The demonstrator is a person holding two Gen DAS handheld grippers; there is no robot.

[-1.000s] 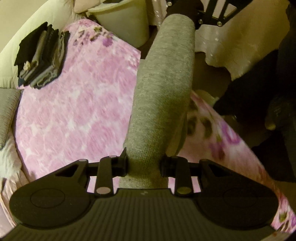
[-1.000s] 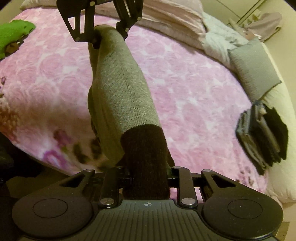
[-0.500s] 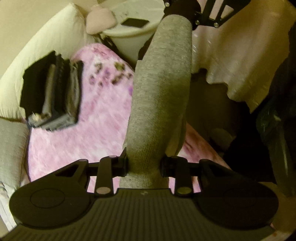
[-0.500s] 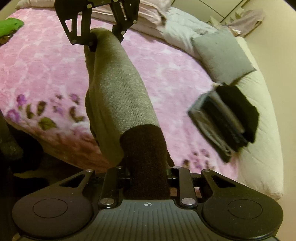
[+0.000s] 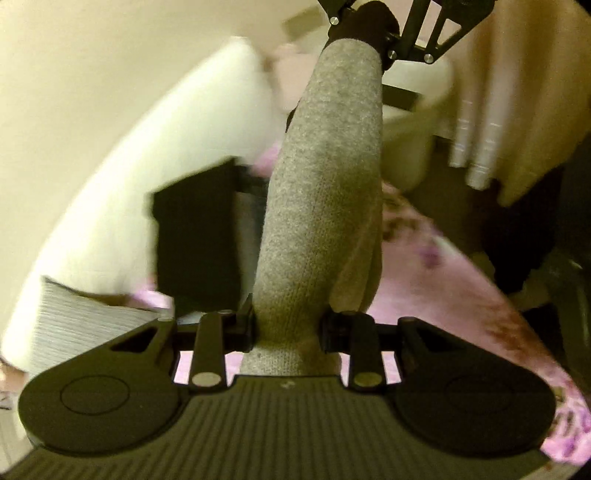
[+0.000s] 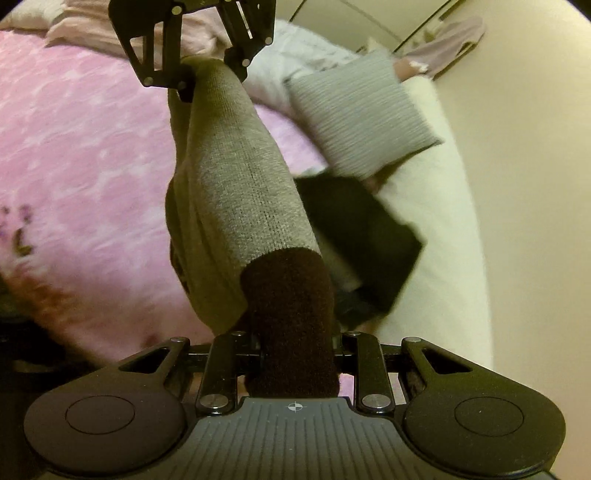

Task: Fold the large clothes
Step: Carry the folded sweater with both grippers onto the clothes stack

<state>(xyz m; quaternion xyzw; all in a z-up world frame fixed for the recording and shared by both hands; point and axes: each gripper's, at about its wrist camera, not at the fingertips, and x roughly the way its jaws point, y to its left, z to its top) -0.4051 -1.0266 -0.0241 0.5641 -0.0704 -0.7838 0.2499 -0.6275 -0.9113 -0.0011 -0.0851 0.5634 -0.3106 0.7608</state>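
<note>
A folded grey knit garment (image 5: 325, 192) with a dark brown end (image 6: 291, 317) hangs stretched between my two grippers above the pink bed. My left gripper (image 5: 288, 328) is shut on its grey end. My right gripper (image 6: 295, 354) is shut on the dark brown end; in the left wrist view that right gripper (image 5: 373, 29) shows at the top, and in the right wrist view the left gripper (image 6: 207, 74) shows at the top. A stack of dark folded clothes (image 5: 195, 243) (image 6: 365, 236) lies just under and beside the garment, near the bed's edge.
The pink flowered blanket (image 6: 81, 177) covers the bed. A grey cushion (image 6: 354, 114) and a cream padded rim (image 6: 436, 236) border the stack. A white bin (image 5: 410, 122) and a pale curtain (image 5: 517, 92) stand beyond the bed. The frames are blurred.
Both grippers have carried the garment across the bed toward the stack of dark clothes, which now sits right beside it. Both grips are unchanged.
</note>
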